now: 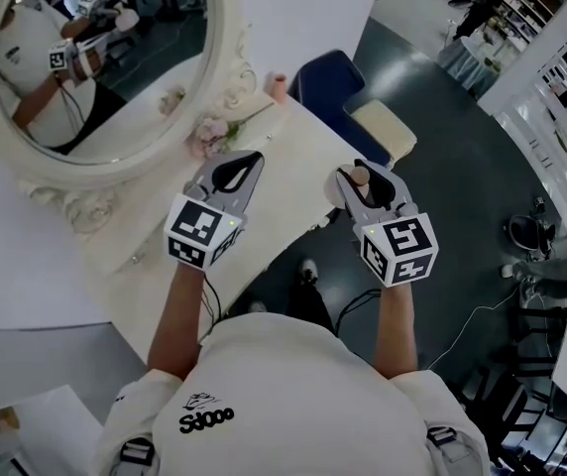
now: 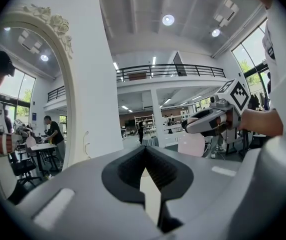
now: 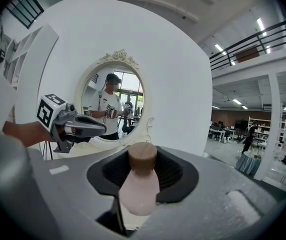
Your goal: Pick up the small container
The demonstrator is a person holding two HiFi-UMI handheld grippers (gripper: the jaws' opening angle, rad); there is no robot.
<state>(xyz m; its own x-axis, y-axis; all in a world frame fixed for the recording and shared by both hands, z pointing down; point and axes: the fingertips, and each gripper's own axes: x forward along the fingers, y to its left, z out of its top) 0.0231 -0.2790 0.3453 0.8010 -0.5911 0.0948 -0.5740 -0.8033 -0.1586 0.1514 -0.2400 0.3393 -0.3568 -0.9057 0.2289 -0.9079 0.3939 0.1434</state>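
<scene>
Small container (image 3: 139, 186), pink with a wooden cap, is clamped in the right hand-held gripper (image 1: 365, 172); the left hand-held gripper (image 1: 252, 157) is closed, empty.

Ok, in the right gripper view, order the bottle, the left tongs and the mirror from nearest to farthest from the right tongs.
1. The bottle, clamped between the right tongs, centre.
2. The left tongs, off to the left.
3. The mirror, at the back, behind the left tongs.
</scene>
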